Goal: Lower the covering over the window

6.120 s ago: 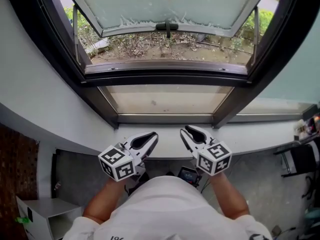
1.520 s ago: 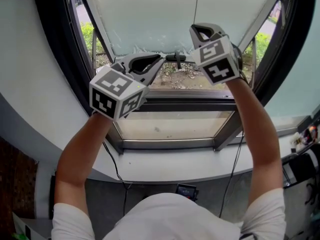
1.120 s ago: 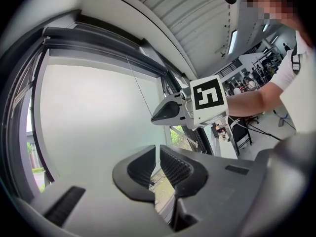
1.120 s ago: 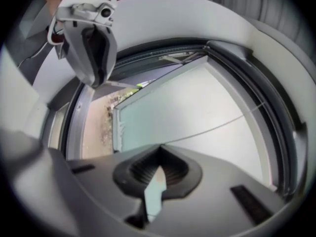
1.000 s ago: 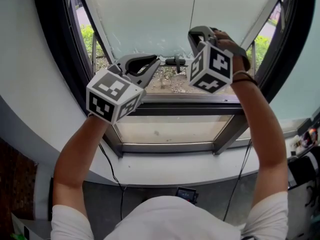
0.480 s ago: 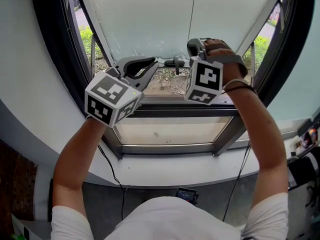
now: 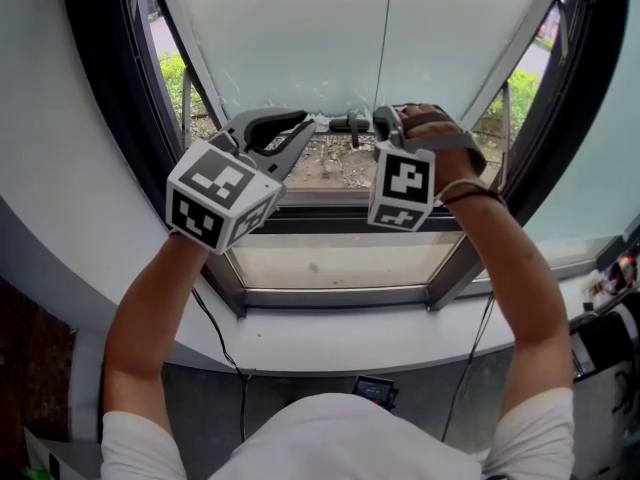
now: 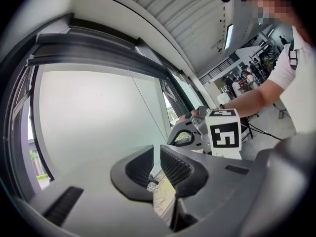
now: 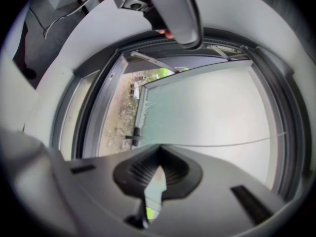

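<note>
I have my right tongs (image 7: 385,120), at the centre of the head view, pinched on the pull cord (image 7: 389,38). The cord runs straight up past the frosted sash (image 7: 300,38) and out the top edge. Open air lies below, down to the sill (image 7: 330,343). Just left, my left tongs (image 7: 300,128) stand a slit apart and empty. Both forearms are raised.

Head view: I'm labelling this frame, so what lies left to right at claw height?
Left window frame → left claw → window handle → right claw, shut on the pull cord → person's right hand → right window frame.
</note>
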`<state>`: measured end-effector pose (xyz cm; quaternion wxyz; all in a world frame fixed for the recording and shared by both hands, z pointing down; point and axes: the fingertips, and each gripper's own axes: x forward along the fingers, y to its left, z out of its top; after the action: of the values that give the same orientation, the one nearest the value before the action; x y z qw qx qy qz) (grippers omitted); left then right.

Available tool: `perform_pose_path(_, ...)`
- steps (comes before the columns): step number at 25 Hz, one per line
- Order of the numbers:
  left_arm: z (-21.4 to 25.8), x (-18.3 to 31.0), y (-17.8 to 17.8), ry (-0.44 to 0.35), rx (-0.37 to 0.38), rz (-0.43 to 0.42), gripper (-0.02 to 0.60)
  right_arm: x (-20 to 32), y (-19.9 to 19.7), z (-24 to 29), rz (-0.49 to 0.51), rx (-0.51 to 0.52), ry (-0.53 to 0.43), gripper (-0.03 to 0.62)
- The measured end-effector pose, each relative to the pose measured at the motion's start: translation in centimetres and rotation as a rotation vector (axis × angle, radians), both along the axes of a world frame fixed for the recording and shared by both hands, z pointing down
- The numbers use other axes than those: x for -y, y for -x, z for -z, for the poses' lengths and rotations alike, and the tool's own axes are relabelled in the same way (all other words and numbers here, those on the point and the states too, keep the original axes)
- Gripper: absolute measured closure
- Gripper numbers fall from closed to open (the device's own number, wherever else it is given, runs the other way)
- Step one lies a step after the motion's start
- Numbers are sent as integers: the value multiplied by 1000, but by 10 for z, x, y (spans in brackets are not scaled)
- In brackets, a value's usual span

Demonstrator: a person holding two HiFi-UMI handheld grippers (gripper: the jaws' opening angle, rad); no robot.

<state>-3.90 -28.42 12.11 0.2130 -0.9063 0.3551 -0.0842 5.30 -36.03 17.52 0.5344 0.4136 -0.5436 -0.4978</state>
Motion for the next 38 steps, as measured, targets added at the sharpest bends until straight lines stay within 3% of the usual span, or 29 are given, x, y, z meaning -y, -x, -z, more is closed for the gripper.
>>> perform_pose_path(9, 20, -6, 2, -74, 47, 22, 534, -11, -2, -42, 3, 17, 74, 572)
perform_pose_path(19, 32, 3, 9, -81, 118, 67, 529, -15, -4, -59, -13, -7, 113, 572)
perform_pose_path(32, 70, 25, 44, -144, 173, 198, 462, -21, -5, -113, -15, 12, 202, 572)
perform_pose_path(38, 89, 32, 57, -236, 230, 276, 446, -23, -3, -132, -16, -21, 225, 572)
